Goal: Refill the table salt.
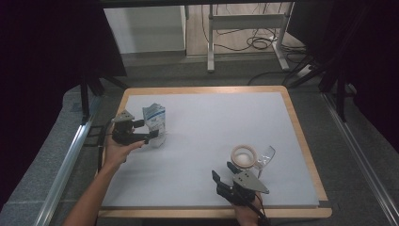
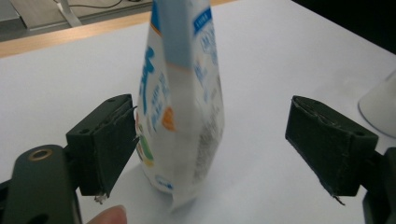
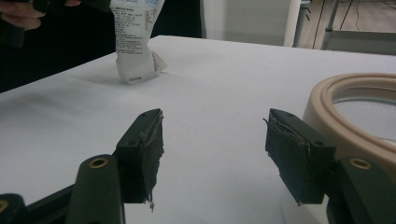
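White plastic stand-up pouch with blue print (image 2: 180,107) stands upright on the white table sheet (image 1: 211,127), in its far-left part. Left gripper (image 1: 151,132) straddles it: jaws wide, pouch between them. In the left gripper view one pad sits at the pouch's side, contact uncertain; the other stands well clear. No grip.

Right gripper (image 1: 224,171) hovers near the table's front edge, well apart from the pouch, jaws spread with nothing between them. Just beyond it sits a round beige-rimmed container (image 1: 243,155), and beside that a clear stemmed glass (image 1: 265,157) lying on its side.
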Tool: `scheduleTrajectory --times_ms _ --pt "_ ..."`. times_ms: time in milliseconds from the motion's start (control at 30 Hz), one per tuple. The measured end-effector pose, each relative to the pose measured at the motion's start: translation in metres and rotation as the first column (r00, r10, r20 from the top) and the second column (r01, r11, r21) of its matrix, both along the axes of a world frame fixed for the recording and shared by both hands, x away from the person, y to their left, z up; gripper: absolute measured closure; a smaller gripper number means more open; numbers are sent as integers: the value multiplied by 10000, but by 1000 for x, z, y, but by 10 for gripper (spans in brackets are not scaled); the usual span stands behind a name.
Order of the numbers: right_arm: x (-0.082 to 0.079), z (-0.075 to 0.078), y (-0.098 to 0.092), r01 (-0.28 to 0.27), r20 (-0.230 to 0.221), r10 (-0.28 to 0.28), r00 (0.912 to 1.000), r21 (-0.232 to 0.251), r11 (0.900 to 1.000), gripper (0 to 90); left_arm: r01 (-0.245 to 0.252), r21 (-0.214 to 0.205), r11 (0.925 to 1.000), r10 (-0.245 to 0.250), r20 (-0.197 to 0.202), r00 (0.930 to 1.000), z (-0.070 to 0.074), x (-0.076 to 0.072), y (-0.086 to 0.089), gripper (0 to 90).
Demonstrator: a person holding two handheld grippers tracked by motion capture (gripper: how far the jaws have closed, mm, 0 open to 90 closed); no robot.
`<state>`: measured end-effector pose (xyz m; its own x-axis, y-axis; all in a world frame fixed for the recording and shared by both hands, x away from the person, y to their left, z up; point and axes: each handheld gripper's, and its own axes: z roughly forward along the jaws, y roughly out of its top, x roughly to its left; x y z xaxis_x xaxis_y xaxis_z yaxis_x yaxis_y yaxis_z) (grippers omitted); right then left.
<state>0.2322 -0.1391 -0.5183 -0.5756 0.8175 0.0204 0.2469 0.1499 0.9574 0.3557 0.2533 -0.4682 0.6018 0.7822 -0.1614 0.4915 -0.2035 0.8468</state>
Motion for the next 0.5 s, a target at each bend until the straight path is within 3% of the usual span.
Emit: scheduleTrajectory --times_ms 133,233,333,433,500 --pt "1 1 -4 -183 -154 185 9997 96 9998 379 159 -6 9999 -159 -137 9998 -7 -17 -4 168" --pt "1 4 -9 -348 -156 350 9993 93 9993 389 161 -383 9991 -171 -253 9995 -14 -26 -3 172" --pt "0 6 -13 -481 -143 482 9987 62 9988 429 115 -88 9999 -117 -263 9996 -20 -33 -4 180" --pt "0 7 -17 -639 -249 640 9976 46 9979 464 122 -153 9998 -127 -312 9994 -26 -40 -5 188" --pt "-1 8 -19 -746 -206 745 9970 -65 9972 498 109 35 9999 -108 -297 9995 -30 -45 -9 188"
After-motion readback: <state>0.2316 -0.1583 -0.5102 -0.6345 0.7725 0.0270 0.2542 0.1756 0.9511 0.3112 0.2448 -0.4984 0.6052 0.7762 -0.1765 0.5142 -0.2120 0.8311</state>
